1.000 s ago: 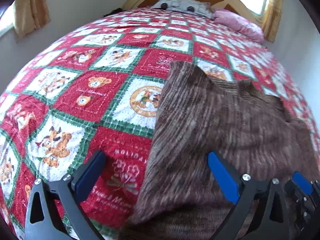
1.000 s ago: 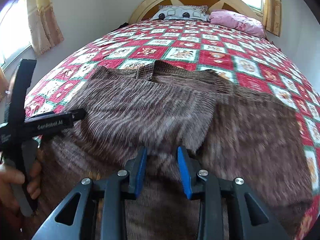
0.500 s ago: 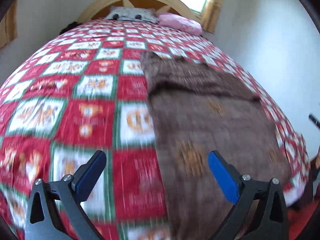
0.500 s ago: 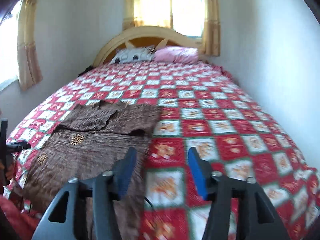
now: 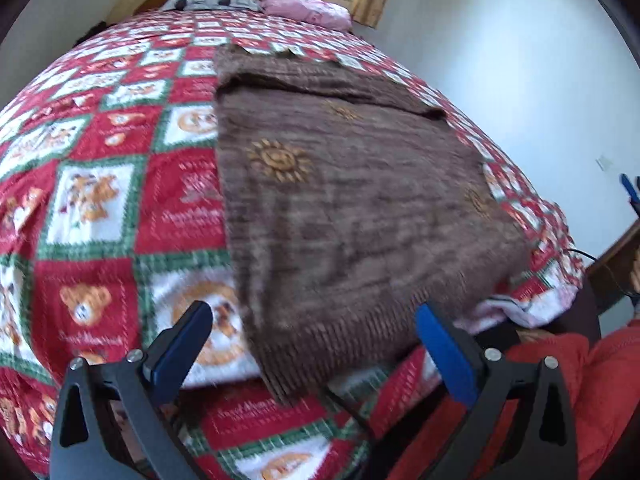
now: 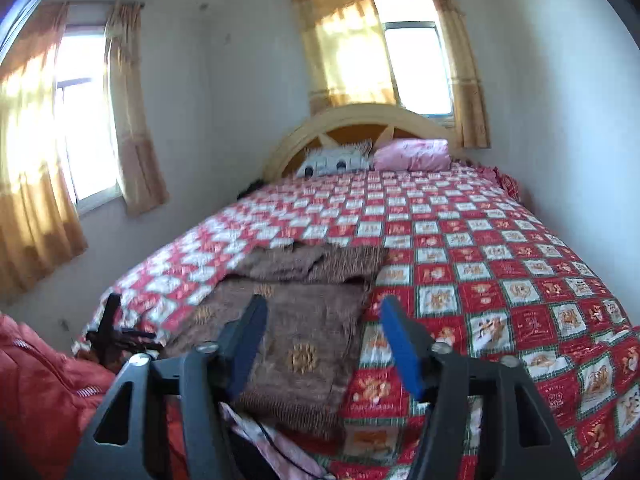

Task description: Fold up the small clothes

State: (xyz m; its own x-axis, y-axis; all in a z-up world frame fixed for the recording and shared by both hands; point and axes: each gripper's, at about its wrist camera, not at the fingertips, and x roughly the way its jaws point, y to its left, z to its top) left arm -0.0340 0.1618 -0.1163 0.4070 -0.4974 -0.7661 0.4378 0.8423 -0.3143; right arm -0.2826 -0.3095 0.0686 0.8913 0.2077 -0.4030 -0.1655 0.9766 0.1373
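A brown knitted garment with orange sun motifs lies flat on the bed, its top part folded over at the far end. Its ribbed hem hangs near the bed's front edge. My left gripper is open and empty, raised just in front of the hem. In the right wrist view the garment lies at the bed's near left. My right gripper is open and empty, held above and behind it. The left gripper shows at the left there.
The bed has a red, white and green patchwork quilt. A grey pillow and a pink pillow lie at the headboard. A red jacket is at the near left. A wall runs along the bed's right side.
Both grippers have pulled back from the garment toward the bed's front edge and risen. The right gripper, nearly shut one second ago, has opened wide. The garment now lies folded.
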